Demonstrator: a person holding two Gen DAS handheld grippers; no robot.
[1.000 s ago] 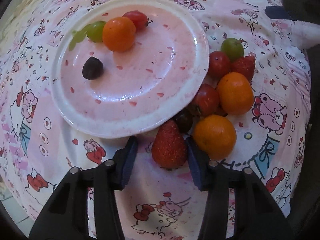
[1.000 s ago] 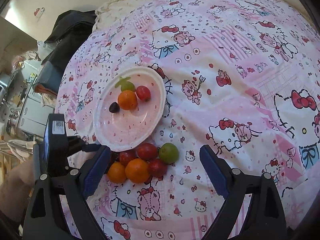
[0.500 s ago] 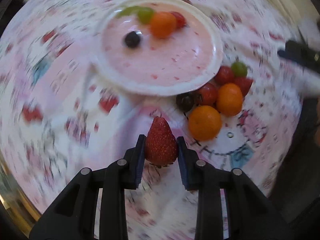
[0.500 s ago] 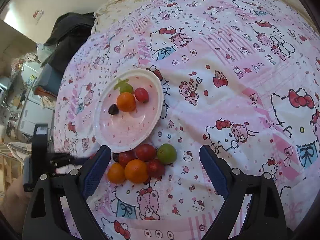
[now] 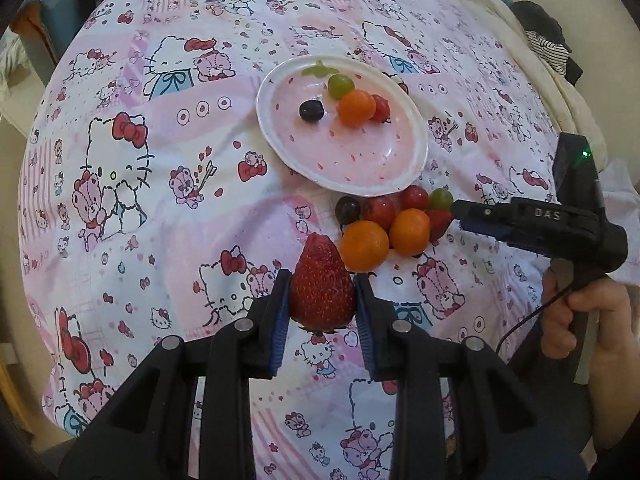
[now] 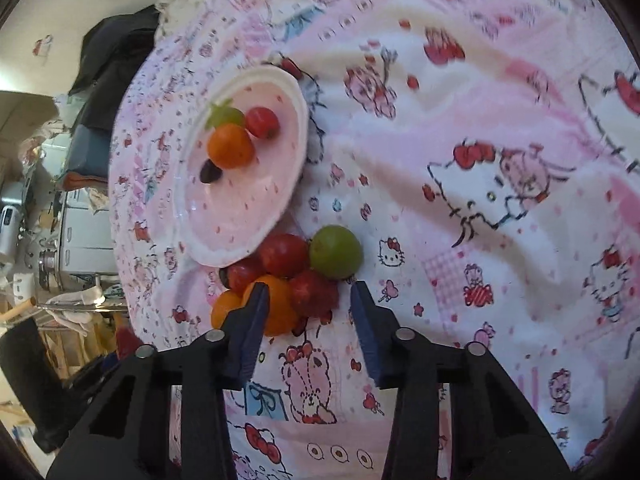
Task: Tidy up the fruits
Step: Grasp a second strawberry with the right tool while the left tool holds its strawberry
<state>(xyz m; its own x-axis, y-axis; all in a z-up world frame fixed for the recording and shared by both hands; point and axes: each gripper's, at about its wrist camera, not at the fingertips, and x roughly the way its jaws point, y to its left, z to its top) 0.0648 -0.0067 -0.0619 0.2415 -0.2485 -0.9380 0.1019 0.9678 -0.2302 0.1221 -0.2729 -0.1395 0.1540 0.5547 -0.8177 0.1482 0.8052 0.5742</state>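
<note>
The left gripper (image 5: 322, 294) holds a strawberry (image 5: 322, 285) tight between its fingers, lifted above the patterned sheet (image 5: 160, 208). The right gripper (image 6: 306, 304) has its fingers fairly wide, their tips at the pile of fruit (image 6: 288, 276), either side of a second strawberry (image 6: 314, 293). That pile lies just beside the near edge of the plate (image 6: 240, 236), which carries an orange (image 6: 231, 146), a green grape (image 6: 226, 117), a tomato (image 6: 262, 122) and a dark grape (image 6: 211, 172)
</note>
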